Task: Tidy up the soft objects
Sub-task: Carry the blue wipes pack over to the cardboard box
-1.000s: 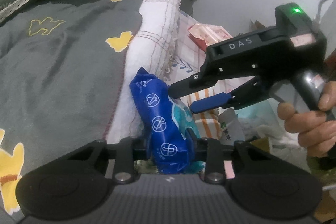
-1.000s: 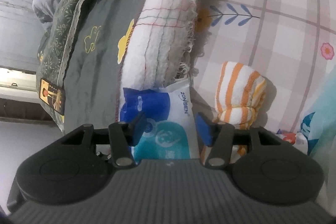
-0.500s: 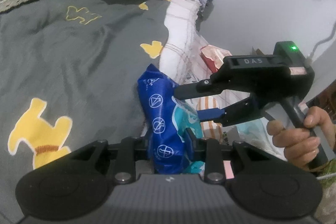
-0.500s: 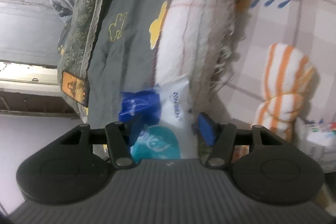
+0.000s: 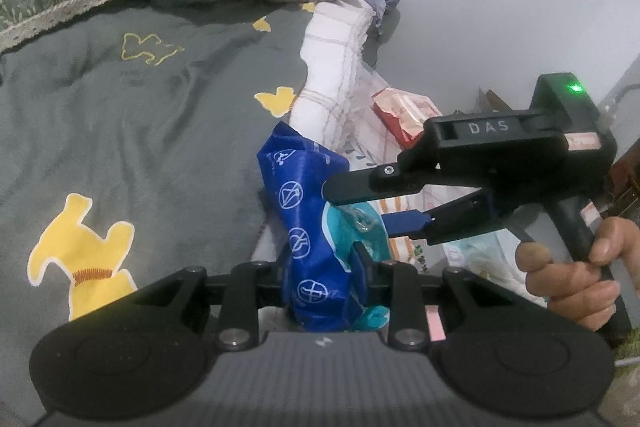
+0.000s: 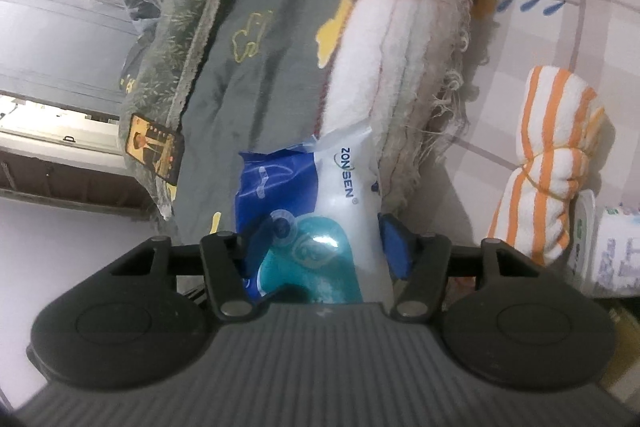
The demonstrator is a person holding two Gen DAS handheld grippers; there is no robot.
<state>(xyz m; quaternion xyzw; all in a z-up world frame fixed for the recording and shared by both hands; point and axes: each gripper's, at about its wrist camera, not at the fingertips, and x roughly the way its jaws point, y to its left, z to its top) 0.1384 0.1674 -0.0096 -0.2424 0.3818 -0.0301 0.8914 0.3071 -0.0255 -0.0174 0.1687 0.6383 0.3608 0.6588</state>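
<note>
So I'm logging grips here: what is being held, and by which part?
The blue packet: the left gripper pinches its near end, and the right gripper's jaws, now closing, straddle its teal side.

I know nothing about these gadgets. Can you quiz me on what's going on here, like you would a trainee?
1. What is the left gripper shut on?
A. a striped towel
B. the blue wipes pack
C. a phone
2. True or false: the orange-striped rolled towel is held in a gripper.
3. What else has hold of the pack?

Key
1. B.
2. False: it lies free on the checked sheet.
3. The right gripper, its jaws closing on the pack's far end.
</note>
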